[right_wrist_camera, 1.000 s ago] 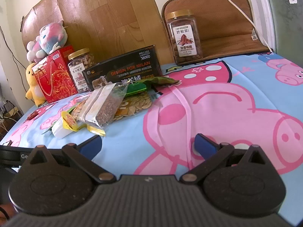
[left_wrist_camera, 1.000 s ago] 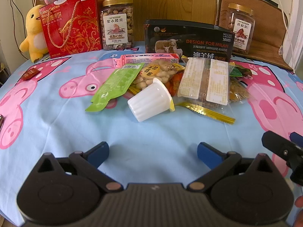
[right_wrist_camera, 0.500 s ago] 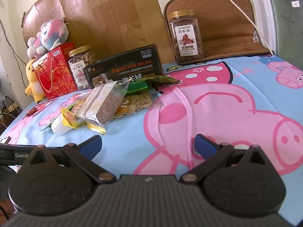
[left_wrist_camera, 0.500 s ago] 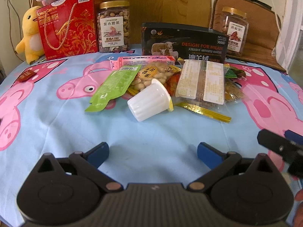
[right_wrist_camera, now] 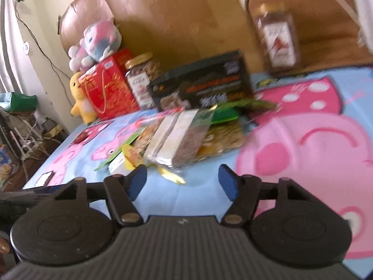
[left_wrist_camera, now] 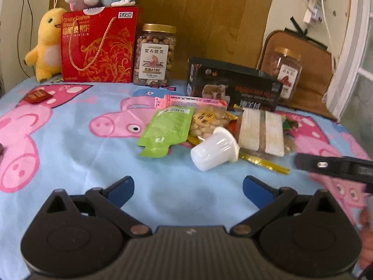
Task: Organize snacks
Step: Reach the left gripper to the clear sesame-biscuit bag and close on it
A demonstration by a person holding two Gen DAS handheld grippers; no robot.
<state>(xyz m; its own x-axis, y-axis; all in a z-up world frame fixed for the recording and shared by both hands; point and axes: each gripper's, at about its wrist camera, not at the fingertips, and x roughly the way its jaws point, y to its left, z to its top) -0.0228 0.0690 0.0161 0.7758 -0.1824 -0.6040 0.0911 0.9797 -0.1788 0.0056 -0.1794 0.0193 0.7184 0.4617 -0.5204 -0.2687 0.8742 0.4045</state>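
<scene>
Left wrist view: the left gripper (left_wrist_camera: 188,187) hovers over the blue pig-print tablecloth (left_wrist_camera: 70,163) with its blue-tipped fingers spread wide and nothing between them. Ahead lies the snack pile. A white jelly cup (left_wrist_camera: 215,148) lies on its side, its long axis running from lower left to upper right, closed base toward the camera and rim toward the pile. Just left of it, a green pouch (left_wrist_camera: 167,129) lies flat, long axis toward the back, its notched spout end nearest the camera. A clear peanut pack (left_wrist_camera: 208,120) is partly covered by the cup and pouch. A pink bar pack (left_wrist_camera: 193,100) lies crosswise behind them. A clear cracker pack (left_wrist_camera: 262,131) with two white panels sits right of the cup, over a gold strip (left_wrist_camera: 265,164). The black box (left_wrist_camera: 233,86) behind has blurred lettering. The right gripper (left_wrist_camera: 333,166) enters from the right edge, cut off.

Right wrist view: heavily blurred. The right gripper (right_wrist_camera: 184,182) has its fingers moderately apart, empty, close before the pile; the cracker pack (right_wrist_camera: 179,137) points its long axis toward the camera. Only the yellow lid and part of the jelly cup (right_wrist_camera: 124,161) show behind the left finger. Labels are unreadable
</scene>
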